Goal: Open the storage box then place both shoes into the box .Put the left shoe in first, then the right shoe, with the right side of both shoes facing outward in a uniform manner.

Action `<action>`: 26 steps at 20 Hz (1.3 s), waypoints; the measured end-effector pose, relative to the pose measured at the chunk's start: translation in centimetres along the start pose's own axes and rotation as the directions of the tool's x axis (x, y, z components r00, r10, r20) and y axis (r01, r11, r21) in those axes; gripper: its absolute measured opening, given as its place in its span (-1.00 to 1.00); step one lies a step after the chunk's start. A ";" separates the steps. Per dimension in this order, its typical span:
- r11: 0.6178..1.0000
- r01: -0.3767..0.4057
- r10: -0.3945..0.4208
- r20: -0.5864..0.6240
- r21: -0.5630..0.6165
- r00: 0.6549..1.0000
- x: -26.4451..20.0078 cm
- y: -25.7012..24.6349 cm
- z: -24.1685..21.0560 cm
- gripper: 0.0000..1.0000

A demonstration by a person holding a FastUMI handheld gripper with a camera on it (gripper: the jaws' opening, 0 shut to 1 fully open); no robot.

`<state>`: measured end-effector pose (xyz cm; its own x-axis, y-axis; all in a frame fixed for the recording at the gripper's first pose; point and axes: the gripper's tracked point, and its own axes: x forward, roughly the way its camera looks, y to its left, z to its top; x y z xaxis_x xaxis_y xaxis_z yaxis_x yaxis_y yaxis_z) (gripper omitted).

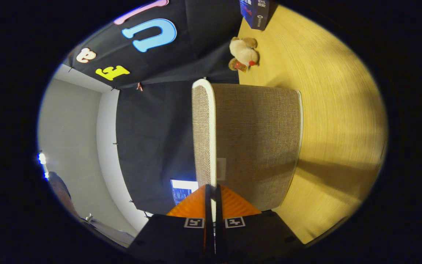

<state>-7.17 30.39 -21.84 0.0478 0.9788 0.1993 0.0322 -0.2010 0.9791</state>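
Both orange fingers (229, 205) of the gripper (213, 190) were pinched together on the white rim of the box's (258, 143) fabric lid. Beyond them the box stood on the wooden table (328, 91), a plush toy (244, 53) well past it.
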 end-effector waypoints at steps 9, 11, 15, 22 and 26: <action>0.980 0.048 -0.027 0.110 -0.192 0.994 1.4 8.4 0.7 -0.90; 0.966 0.065 -0.033 0.129 -0.249 0.991 2.8 11.0 0.6 -0.90; 0.918 0.122 -0.064 0.163 -0.378 0.985 6.9 16.6 0.5 -0.89; 0.844 0.216 -0.135 0.196 -0.491 0.971 16.8 21.9 0.4 -0.88; 0.826 0.266 -0.152 0.258 -0.498 0.954 21.3 22.0 0.6 -0.81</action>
<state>-4.86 46.80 3.91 0.2981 0.9540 0.0309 -0.4574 0.1143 0.8819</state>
